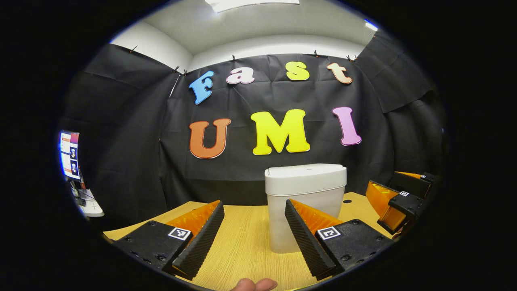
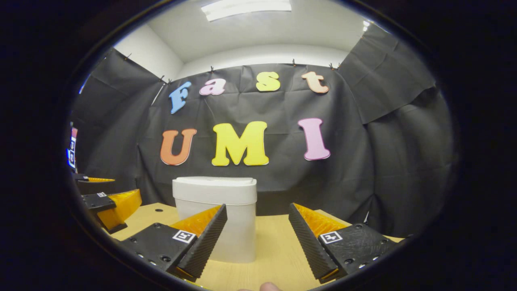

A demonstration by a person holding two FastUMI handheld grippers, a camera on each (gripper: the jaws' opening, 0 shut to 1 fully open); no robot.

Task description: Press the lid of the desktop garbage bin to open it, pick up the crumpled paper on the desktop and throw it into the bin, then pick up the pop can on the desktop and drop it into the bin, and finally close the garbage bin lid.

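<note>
So, where we are: we hold both tools up in front of the bin (image 1: 305, 202), and nothing is picked up yet.
Bin: it stands upright on the tabletop (image 1: 246, 242), toward the far edge by the black cloth wall (image 1: 133, 169).
Lid (image 1: 305, 173): it looks flat and shut, so we think the press to open it is not done yet.
Left tool (image 1: 254, 226): its two fingers are spread wide with nothing between them, and the bin sits just past them, a bit to the right.
Right tool (image 2: 257, 230): its fingers are spread wide too, holding nothing, and the bin (image 2: 216, 214) sits behind its left finger.
Other tool far off: from the left gripper view we see the right tool (image 1: 398, 198) near the right edge of the tabletop, beside the bin.
Paper and can: we cannot spot them from here.
What could go wrong: the bin looks light, so a push from the side could slide it or tip it over.
Also: pressing the lid near its rim may not pop it open.
Also: our two tools are near each other and could bump.
</note>
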